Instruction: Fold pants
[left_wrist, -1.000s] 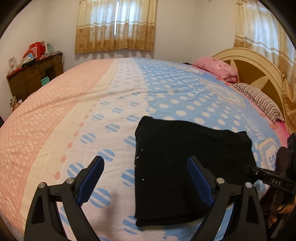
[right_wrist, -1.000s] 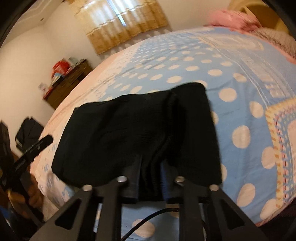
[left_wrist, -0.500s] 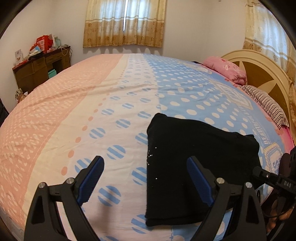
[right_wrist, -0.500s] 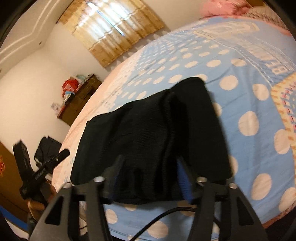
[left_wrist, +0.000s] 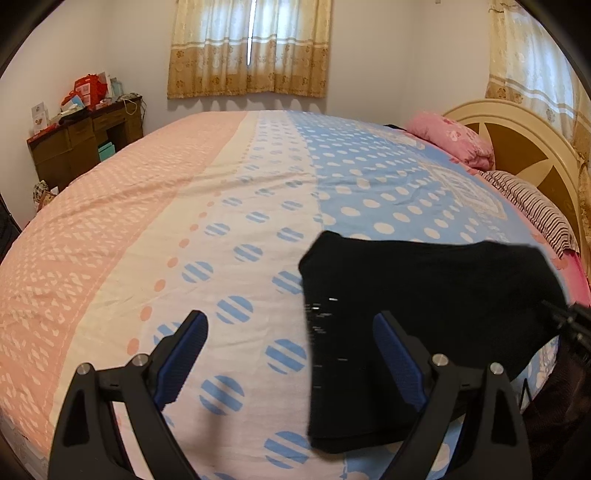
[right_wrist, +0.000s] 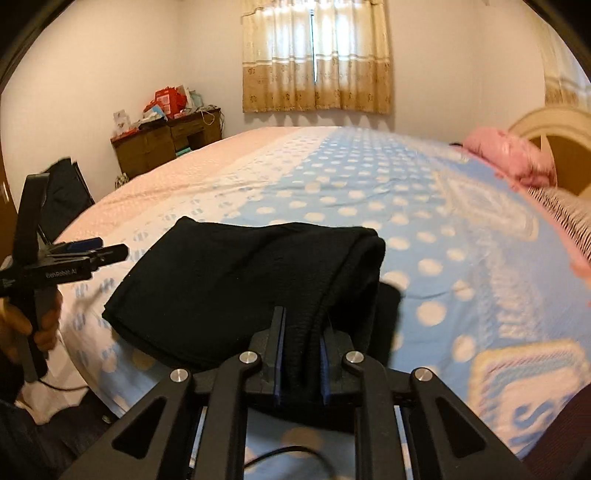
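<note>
Bedspread (right_wrist: 424, 206) blurred; pants (right_wrist: 240, 273) edge hidden between closing fingers (right_wrist: 277, 350).

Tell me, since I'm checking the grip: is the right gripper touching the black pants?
Touching. The right wrist view shows the right gripper closing, its blue pads pressed on a bunched fold of the black pants between them.
</note>
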